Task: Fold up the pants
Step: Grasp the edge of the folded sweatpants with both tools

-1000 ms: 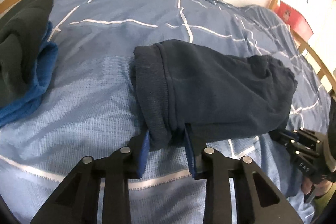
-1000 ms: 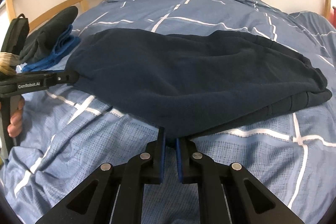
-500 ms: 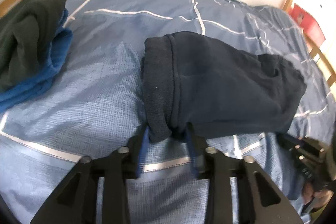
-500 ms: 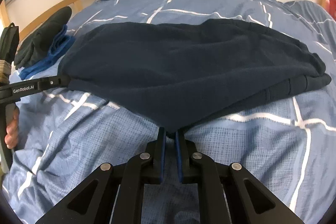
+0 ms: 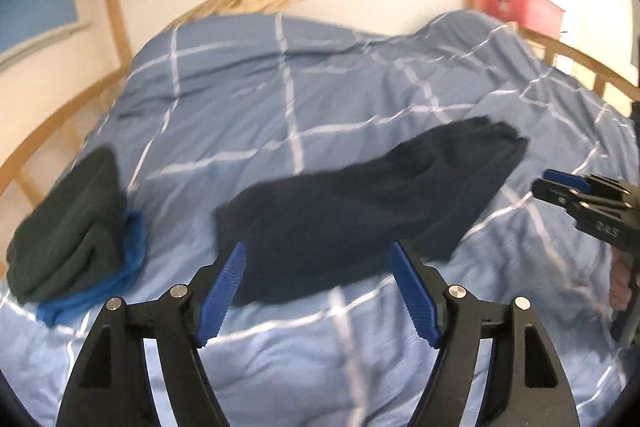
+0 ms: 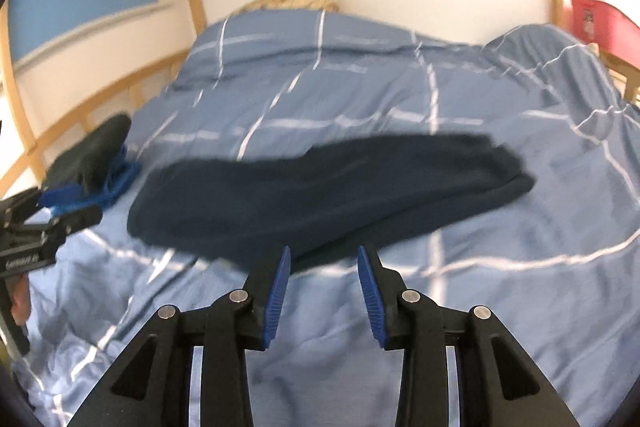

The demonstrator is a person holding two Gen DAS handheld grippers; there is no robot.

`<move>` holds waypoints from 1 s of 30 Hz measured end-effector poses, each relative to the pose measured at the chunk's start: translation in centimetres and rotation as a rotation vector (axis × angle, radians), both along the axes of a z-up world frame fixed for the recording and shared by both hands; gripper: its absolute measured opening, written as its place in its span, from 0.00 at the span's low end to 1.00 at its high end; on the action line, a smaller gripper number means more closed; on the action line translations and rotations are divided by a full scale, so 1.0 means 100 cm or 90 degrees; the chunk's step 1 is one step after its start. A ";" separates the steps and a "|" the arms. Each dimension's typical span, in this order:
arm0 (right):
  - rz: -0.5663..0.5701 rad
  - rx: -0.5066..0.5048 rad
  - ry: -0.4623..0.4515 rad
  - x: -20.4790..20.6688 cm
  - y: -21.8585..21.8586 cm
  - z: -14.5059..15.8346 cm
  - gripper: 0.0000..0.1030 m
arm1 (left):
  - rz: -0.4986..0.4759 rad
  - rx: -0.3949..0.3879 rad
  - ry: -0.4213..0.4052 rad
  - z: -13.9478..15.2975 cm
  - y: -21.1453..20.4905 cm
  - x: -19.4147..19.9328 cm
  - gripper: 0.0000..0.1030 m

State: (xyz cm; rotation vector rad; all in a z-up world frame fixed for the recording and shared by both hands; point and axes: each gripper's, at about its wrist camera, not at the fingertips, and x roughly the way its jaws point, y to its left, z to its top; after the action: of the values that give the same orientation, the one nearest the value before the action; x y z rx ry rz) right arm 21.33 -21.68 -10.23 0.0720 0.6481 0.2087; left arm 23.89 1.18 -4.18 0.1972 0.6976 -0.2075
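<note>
The folded navy pants (image 5: pixel 360 211) lie flat on the blue checked duvet (image 5: pixel 280 99); they also show in the right wrist view (image 6: pixel 328 195). My left gripper (image 5: pixel 318 287) is open and empty, pulled back above the pants' near edge. My right gripper (image 6: pixel 323 283) is open and empty, just back from the pants' near edge. The right gripper shows at the right edge of the left wrist view (image 5: pixel 576 191), and the left gripper shows at the left edge of the right wrist view (image 6: pixel 60 211). Both views are motion-blurred.
A folded stack of dark green and blue clothes (image 5: pixel 76 235) lies at the left on the duvet, also seen in the right wrist view (image 6: pixel 96 155). A wooden bed rail (image 5: pixel 48 135) runs along the left. A red box (image 5: pixel 520 7) stands at the back right.
Both grippers have opened and let go of the pants. Both have pulled back and up, so the pants now lie free on the duvet.
</note>
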 end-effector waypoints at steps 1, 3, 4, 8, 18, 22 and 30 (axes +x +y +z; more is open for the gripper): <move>-0.007 0.002 -0.007 0.003 -0.011 0.004 0.35 | -0.005 0.002 -0.008 0.003 -0.011 0.002 0.72; -0.022 0.003 -0.014 0.013 -0.028 0.010 0.35 | -0.005 0.005 -0.021 0.007 -0.030 0.009 0.72; -0.028 0.003 -0.017 0.018 -0.036 0.012 0.35 | -0.013 0.001 -0.024 0.008 -0.040 0.014 0.72; -0.064 0.015 -0.026 0.040 -0.074 0.019 0.35 | -0.029 -0.007 -0.025 0.008 -0.078 0.031 0.74; -0.128 0.096 0.017 0.108 -0.136 -0.007 0.35 | -0.034 -0.019 0.021 -0.027 -0.138 0.097 0.75; -0.157 0.124 0.042 0.129 -0.149 -0.023 0.35 | -0.035 -0.039 0.049 -0.040 -0.145 0.117 0.75; -0.197 0.206 0.101 0.150 -0.174 -0.052 0.36 | -0.052 0.002 0.045 -0.041 -0.153 0.135 0.75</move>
State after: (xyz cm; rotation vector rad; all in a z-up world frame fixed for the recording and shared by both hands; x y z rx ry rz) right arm 36.29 -39.05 -15.43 0.5012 0.7469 0.0073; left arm 37.35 -14.11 -8.28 0.2224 0.7600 -0.2920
